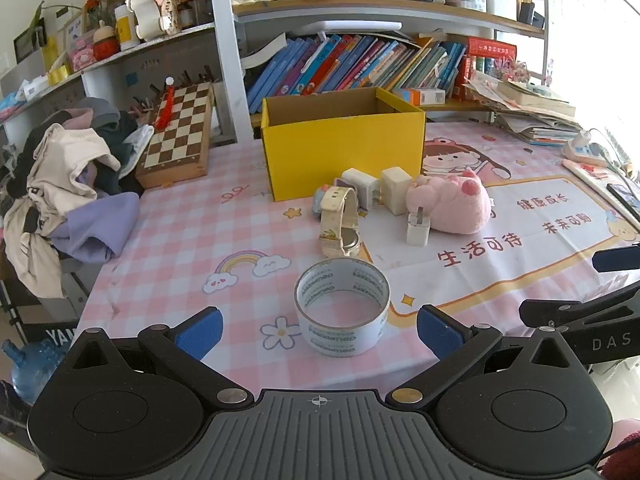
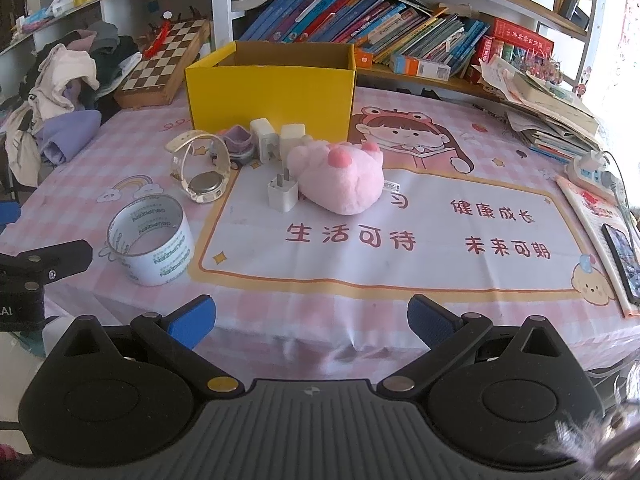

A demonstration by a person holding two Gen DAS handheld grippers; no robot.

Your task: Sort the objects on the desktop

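A roll of clear tape (image 1: pixel 342 307) stands on the pink tablecloth just ahead of my open, empty left gripper (image 1: pixel 319 331); it also shows in the right wrist view (image 2: pixel 151 239). Behind it lie a cream watch (image 1: pixel 339 220) (image 2: pixel 203 170), a small white plug charger (image 1: pixel 418 229) (image 2: pixel 283 192), two more white chargers (image 1: pixel 396 189) (image 2: pixel 263 138) and a pink plush toy (image 1: pixel 450 204) (image 2: pixel 340 176). An open yellow box (image 1: pixel 343 152) (image 2: pixel 272 92) stands behind them. My right gripper (image 2: pixel 312 322) is open and empty at the table's near edge.
A chessboard case (image 1: pixel 179 136) and a heap of clothes (image 1: pixel 68 184) lie at the left. Bookshelves (image 1: pixel 360 64) rise behind the box. Stacked papers (image 2: pixel 548 108), a power strip (image 2: pixel 592 170) and a phone (image 2: pixel 622 258) lie at the right.
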